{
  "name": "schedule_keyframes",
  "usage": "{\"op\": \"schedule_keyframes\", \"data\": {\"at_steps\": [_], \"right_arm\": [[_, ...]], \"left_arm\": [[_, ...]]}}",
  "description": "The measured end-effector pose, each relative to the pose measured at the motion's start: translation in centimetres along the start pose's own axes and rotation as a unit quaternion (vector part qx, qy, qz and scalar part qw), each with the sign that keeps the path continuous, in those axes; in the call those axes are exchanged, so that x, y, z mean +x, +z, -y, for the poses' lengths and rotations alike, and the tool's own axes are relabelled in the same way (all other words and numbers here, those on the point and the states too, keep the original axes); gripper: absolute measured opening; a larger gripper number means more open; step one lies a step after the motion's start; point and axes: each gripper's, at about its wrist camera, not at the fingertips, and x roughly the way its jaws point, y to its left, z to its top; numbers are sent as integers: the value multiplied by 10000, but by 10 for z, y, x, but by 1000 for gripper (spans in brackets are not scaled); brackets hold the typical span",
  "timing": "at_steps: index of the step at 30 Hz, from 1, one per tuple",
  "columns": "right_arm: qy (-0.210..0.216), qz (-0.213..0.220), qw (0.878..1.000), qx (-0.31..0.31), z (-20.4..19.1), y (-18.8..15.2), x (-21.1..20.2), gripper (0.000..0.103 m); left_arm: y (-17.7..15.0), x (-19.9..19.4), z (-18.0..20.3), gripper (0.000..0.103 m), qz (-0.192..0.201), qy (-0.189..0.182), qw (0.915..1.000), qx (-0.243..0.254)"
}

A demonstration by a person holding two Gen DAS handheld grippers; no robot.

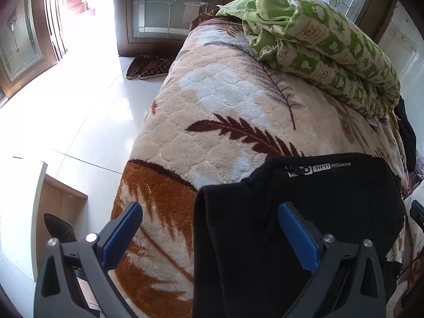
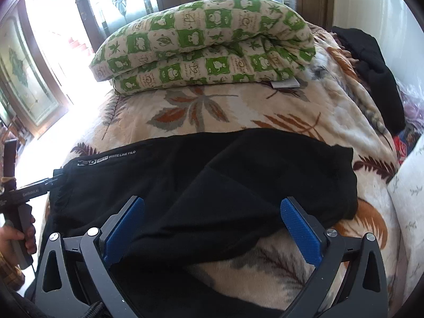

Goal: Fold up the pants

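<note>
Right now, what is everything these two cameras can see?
pants: one, black, lying across the near end of the bed
blanket: one, cream with brown leaves, covering the bed
quilt: one, green and cream, folded at the far end
dark garment: one, black, far right edge of the bed
slippers: two, brown checked, on the white floor
left gripper: blue pads, open, over the pants' edge
right gripper: blue pads, open, above the pants
hand: one, gripping the left handle

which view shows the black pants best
The right wrist view: the pants spread across the blanket, most of their outline visible. The left wrist view shows only one end of the pants, cut off at the bottom edge.
</note>
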Motion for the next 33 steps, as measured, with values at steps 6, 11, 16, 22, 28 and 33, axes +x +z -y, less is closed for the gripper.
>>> {"op": "schedule_keyframes", "data": {"at_steps": [6, 11, 16, 22, 28, 33], "right_arm": [[-165, -106, 9997, -114, 5, 19, 20, 103], [-199, -300, 9994, 2, 16, 34, 41, 103], [31, -501, 9976, -484, 14, 53, 62, 103], [376, -554, 9895, -1280, -5, 60, 65, 103], [844, -762, 9678, -2246, -34, 58, 60, 103], [921, -818, 9463, -2990, -47, 53, 48, 103]], "left_arm": [[1, 7, 7, 91, -47, -136, 9999, 90], [-3, -5, 25, 48, 129, -213, 9988, 415], [-7, -24, 31, 37, 365, -445, 9967, 570], [-14, -73, 31, 35, 841, -1033, 9879, 799], [-39, -125, 65, 35, 1156, -1466, 9670, 1732], [-67, -149, 84, 35, 1094, -1834, 9507, 2247]]}}
